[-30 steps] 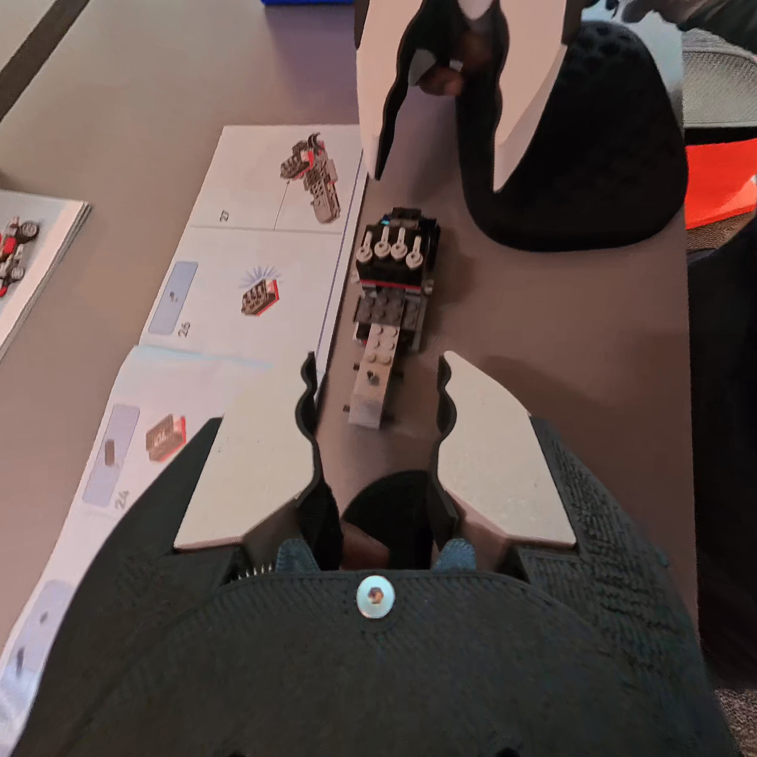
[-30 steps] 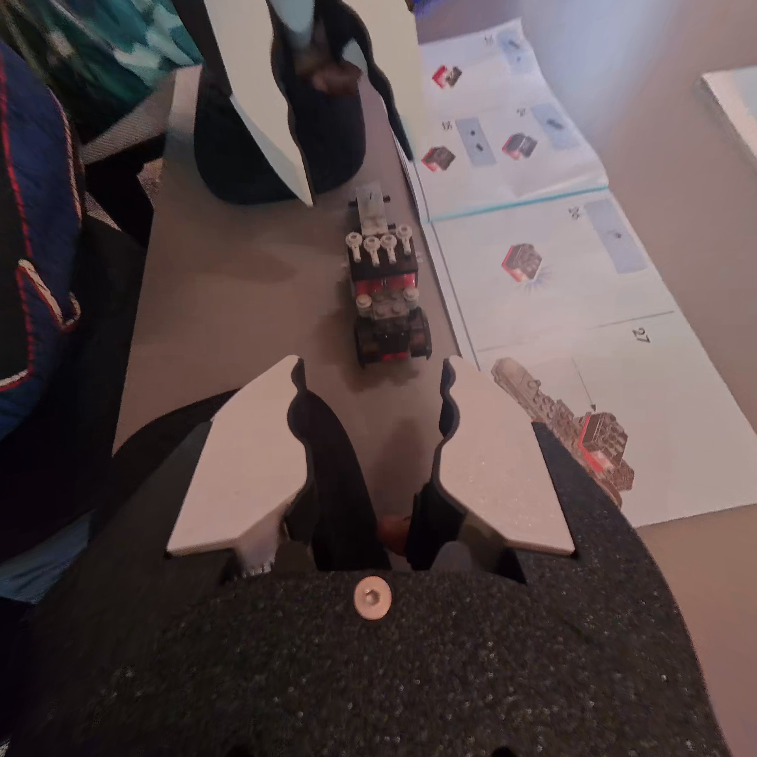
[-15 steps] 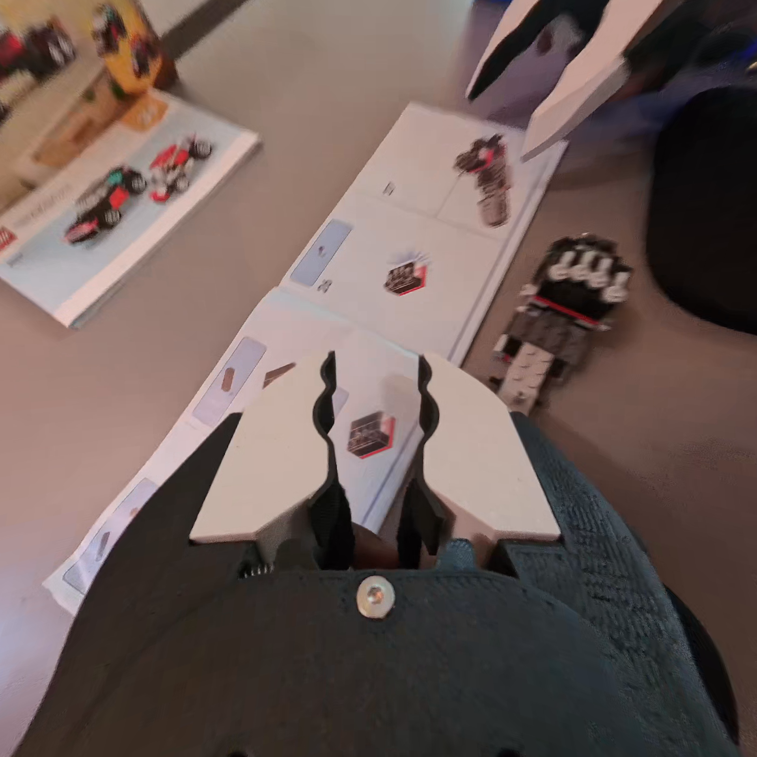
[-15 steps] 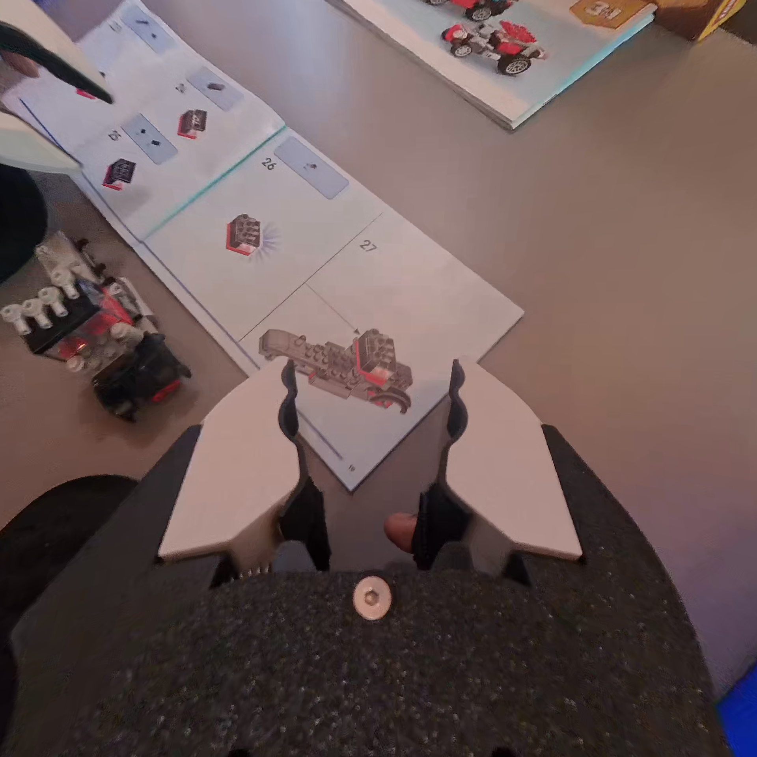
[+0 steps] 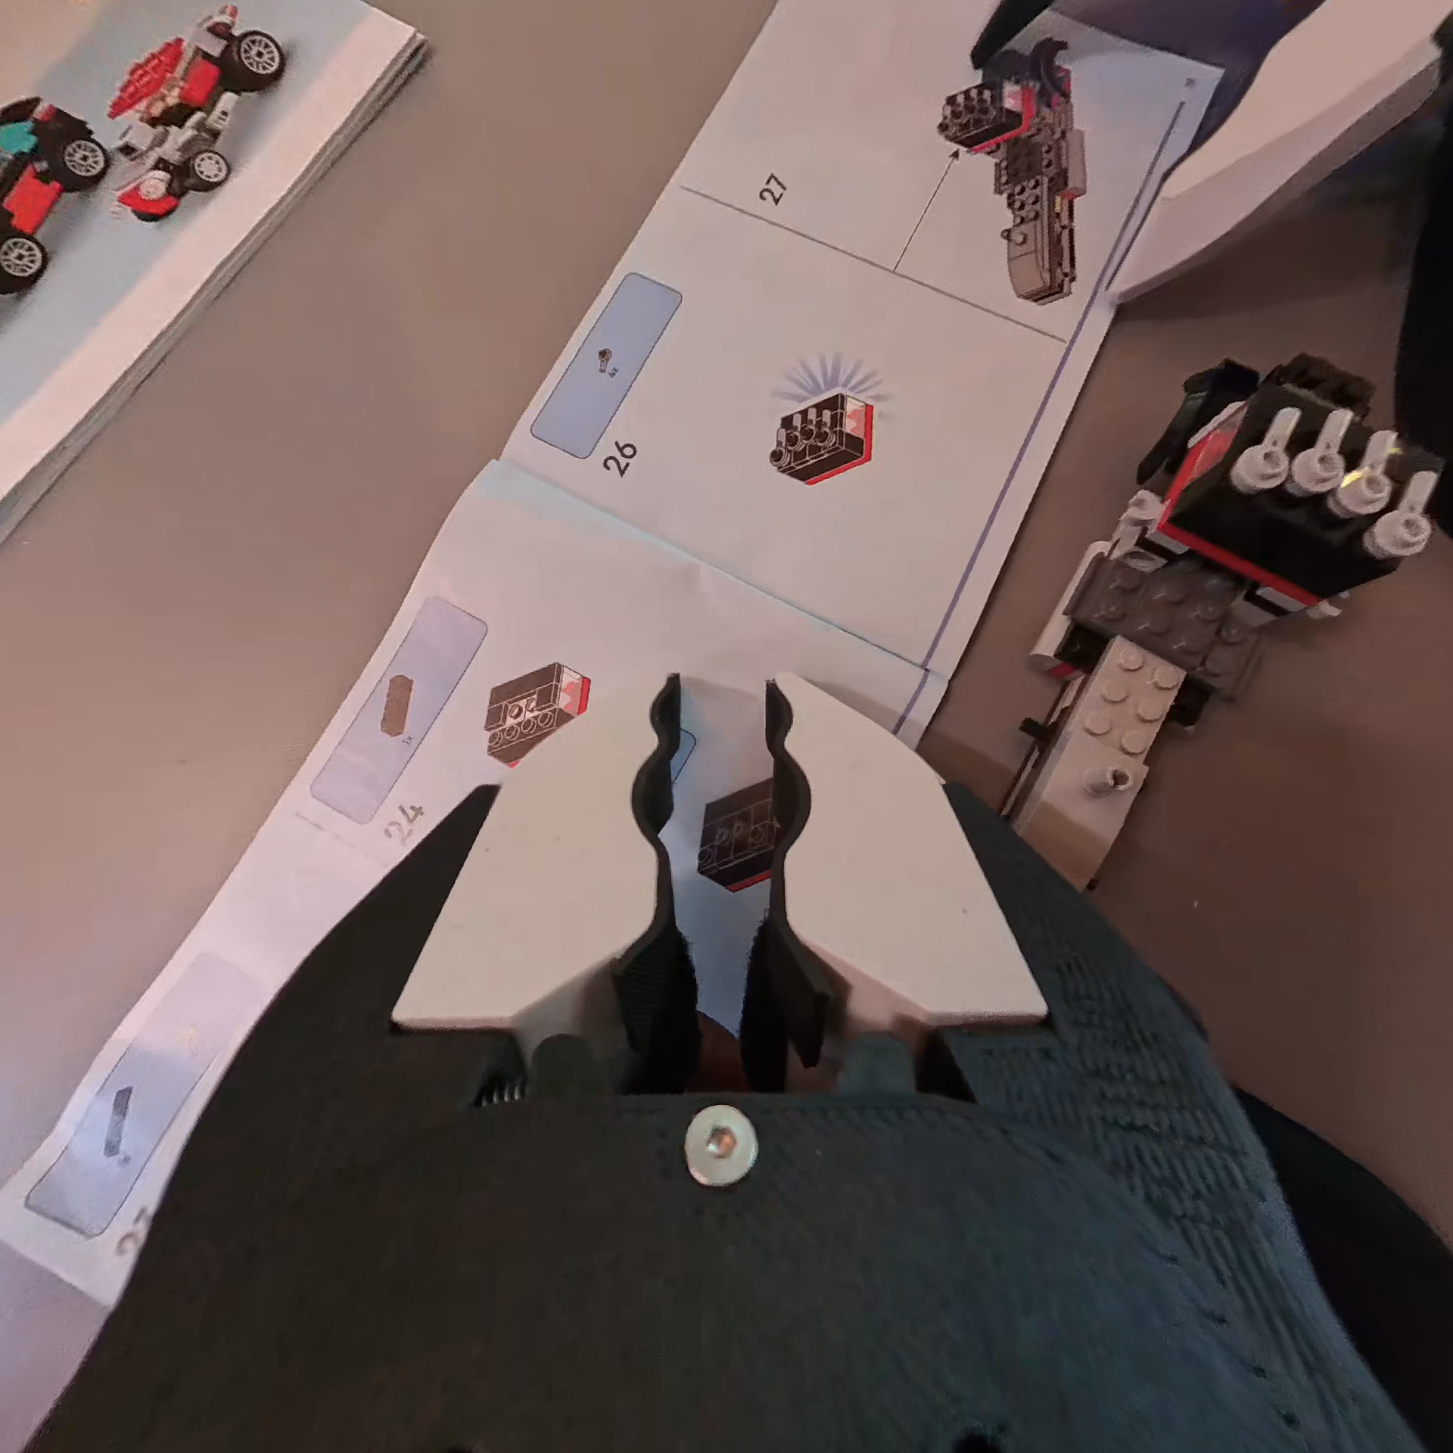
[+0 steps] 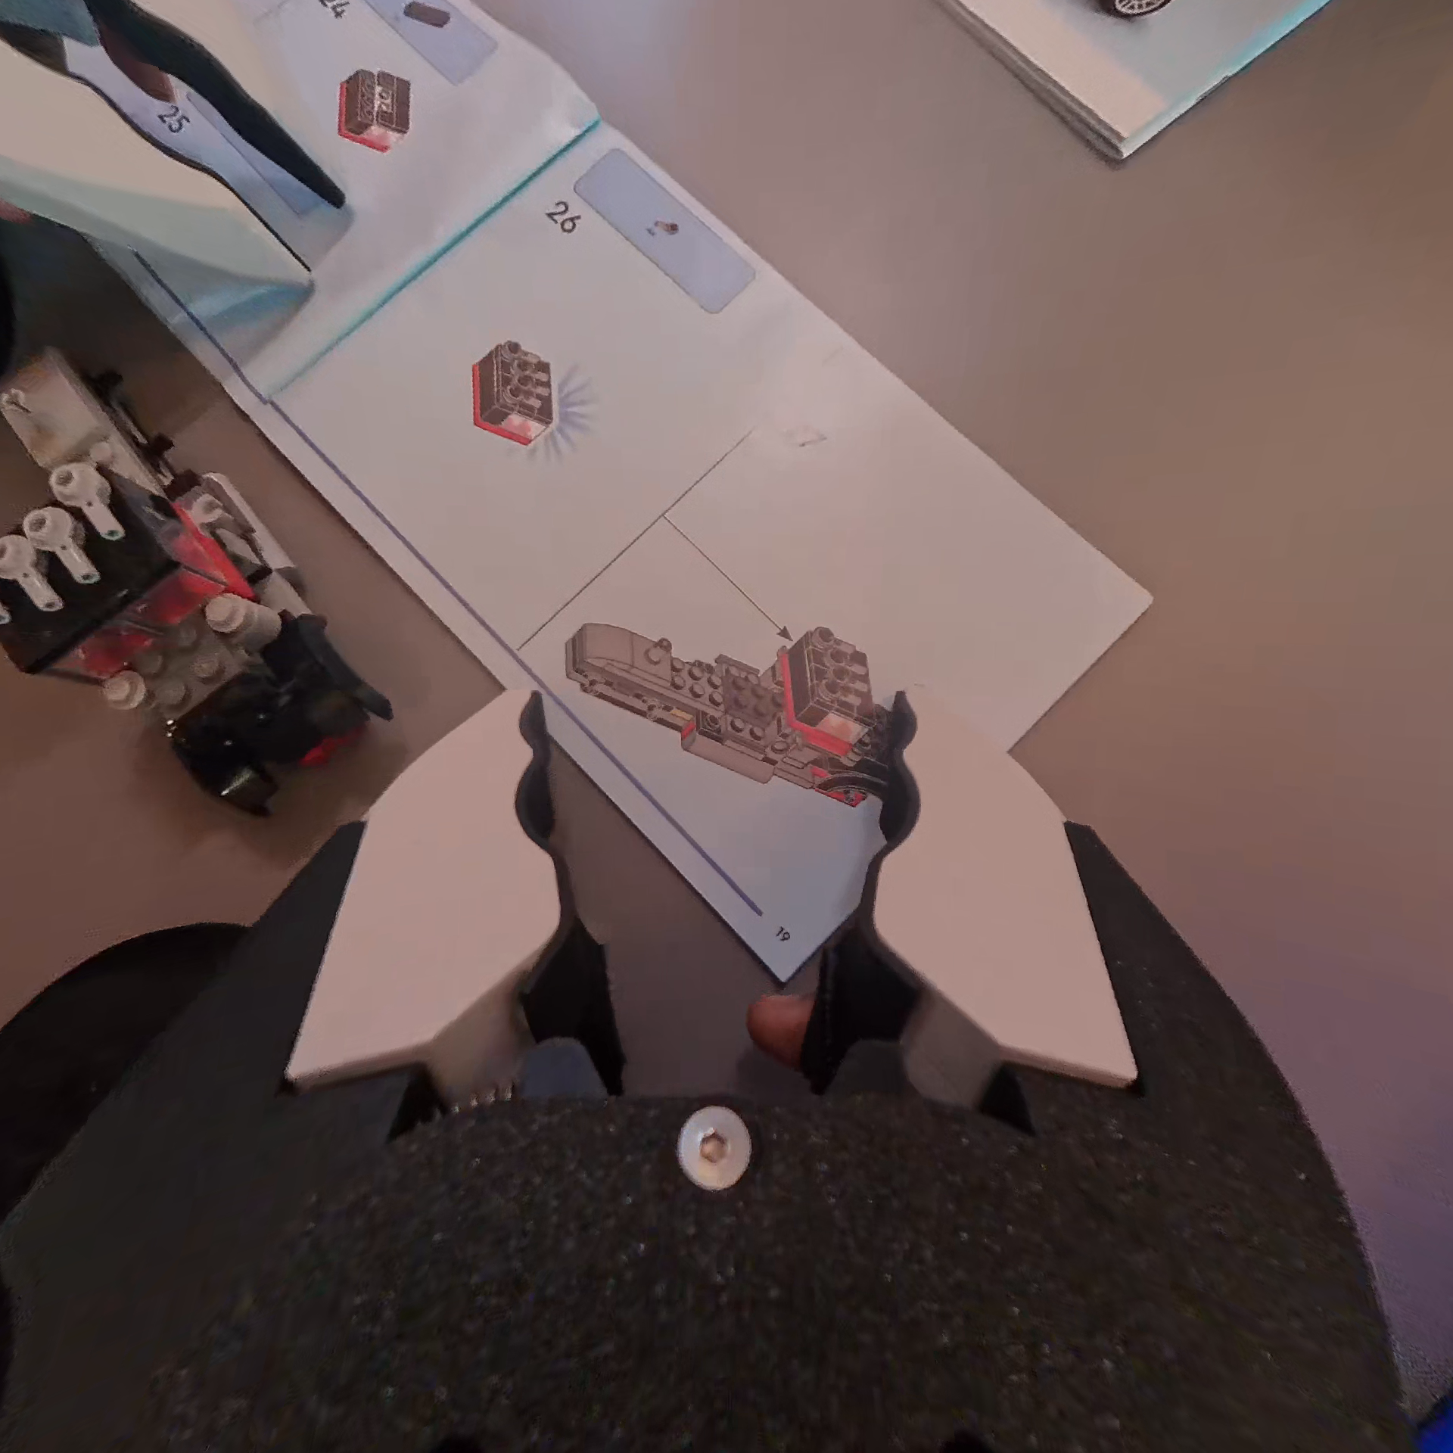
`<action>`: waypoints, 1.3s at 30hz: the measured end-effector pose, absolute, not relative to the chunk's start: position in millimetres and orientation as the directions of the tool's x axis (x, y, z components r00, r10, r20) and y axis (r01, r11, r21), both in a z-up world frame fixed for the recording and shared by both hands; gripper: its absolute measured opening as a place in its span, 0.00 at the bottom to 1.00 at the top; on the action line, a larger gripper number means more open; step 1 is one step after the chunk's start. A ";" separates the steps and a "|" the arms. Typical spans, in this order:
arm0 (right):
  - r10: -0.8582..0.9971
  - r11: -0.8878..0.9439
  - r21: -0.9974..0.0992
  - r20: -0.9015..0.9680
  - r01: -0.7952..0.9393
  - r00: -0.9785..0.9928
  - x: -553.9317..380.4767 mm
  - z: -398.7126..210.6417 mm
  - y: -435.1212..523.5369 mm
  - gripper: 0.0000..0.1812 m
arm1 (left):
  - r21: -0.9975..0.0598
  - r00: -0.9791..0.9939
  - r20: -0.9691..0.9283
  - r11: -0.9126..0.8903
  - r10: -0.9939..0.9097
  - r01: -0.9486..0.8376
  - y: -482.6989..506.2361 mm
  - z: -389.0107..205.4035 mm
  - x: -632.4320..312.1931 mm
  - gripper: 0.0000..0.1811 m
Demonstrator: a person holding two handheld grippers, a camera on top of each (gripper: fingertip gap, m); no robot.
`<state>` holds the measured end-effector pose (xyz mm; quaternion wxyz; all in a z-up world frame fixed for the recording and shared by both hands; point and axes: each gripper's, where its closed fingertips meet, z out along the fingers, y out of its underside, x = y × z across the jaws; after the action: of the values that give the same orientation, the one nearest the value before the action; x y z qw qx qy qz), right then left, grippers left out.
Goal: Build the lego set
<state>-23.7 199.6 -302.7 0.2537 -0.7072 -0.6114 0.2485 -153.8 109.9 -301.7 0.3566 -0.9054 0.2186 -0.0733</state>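
Both grippers have swung off the model and over the paper! In the left wrist view, a closed booklet (image 5: 196, 149) sits upper left, the open instruction booklet (image 5: 786, 440) runs through the middle, and the left gripper (image 5: 719, 692) hovers above it, jaws narrowly apart, holding nothing. The lego model (image 5: 1226, 582) lies at right on the table (image 5: 314, 472), untouched. In the right wrist view the right gripper (image 6: 715, 731) hangs over the page corner, jaws wide apart. Looks like a page turn is coming.
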 end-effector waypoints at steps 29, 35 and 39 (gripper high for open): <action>0.945 -0.153 -0.697 -0.311 0.700 -0.103 -64.8 -290.5 166.4 0.41 | -0.834 0.831 -0.044 -0.437 -0.554 -0.336 128.9 -253.2 -116.5 0.35; 0.945 -0.157 -0.695 -0.311 0.702 -0.096 -68.0 -290.5 166.5 0.41 | -0.754 0.754 -0.202 -0.393 -0.625 -0.527 137.1 -260.9 -94.5 0.37; 0.944 -0.160 -0.697 -0.316 0.699 -0.099 -68.4 -290.1 166.2 0.42 | -0.721 0.738 -0.329 -0.348 -0.589 -0.599 139.2 -258.2 -100.2 0.30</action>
<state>-68.4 166.2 -290.1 0.1557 -0.6528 -0.6292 0.3921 -100.2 139.2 -258.2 0.4417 -0.8210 0.3617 0.0057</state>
